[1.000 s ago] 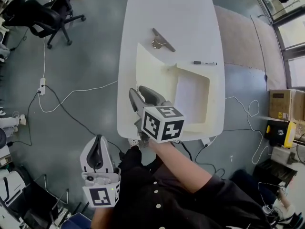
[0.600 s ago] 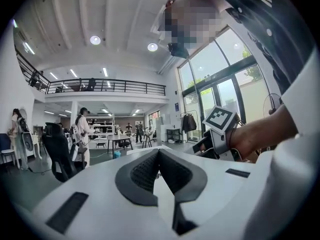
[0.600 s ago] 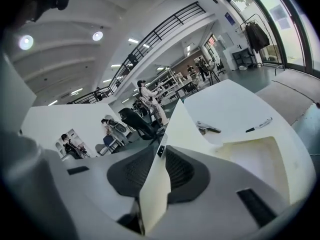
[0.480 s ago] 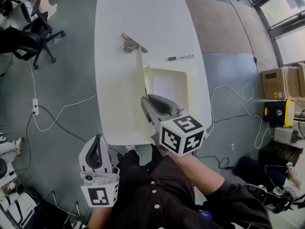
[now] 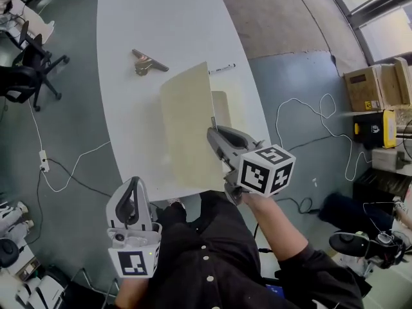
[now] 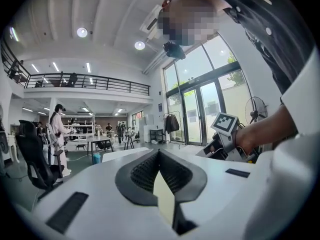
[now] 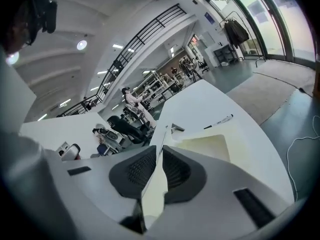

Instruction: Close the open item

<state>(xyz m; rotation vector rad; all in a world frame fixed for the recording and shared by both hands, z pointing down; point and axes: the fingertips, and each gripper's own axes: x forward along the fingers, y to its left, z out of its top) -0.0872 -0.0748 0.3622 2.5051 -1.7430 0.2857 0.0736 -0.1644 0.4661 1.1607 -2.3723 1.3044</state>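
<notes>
A cream folder lies open on the white table point(image 5: 135, 24). Its cover point(image 5: 185, 126) stands raised on edge over the lower leaf point(image 5: 222, 103). My right gripper point(image 5: 214, 131) has the cover's near edge point(image 7: 156, 176) between its jaws, which are closing on it, and the pads press on the sheet. The lower leaf point(image 7: 206, 146) lies flat just beyond the jaws. My left gripper point(image 5: 132, 201) hangs off the table's near edge by the person's body. Its jaws point(image 6: 159, 156) are shut with nothing between them.
A black marker pen point(image 5: 221, 68) lies just beyond the folder, also seen in the right gripper view point(image 7: 218, 121). A metal clip-like tool point(image 5: 148, 62) rests further left on the table. Cables trail on the floor, office chairs stand far left, and cardboard boxes point(image 5: 370, 79) stand right.
The cover has swung up from lying flat on the left to standing on edge, carried rightward by my right gripper. The left gripper has stayed put.
</notes>
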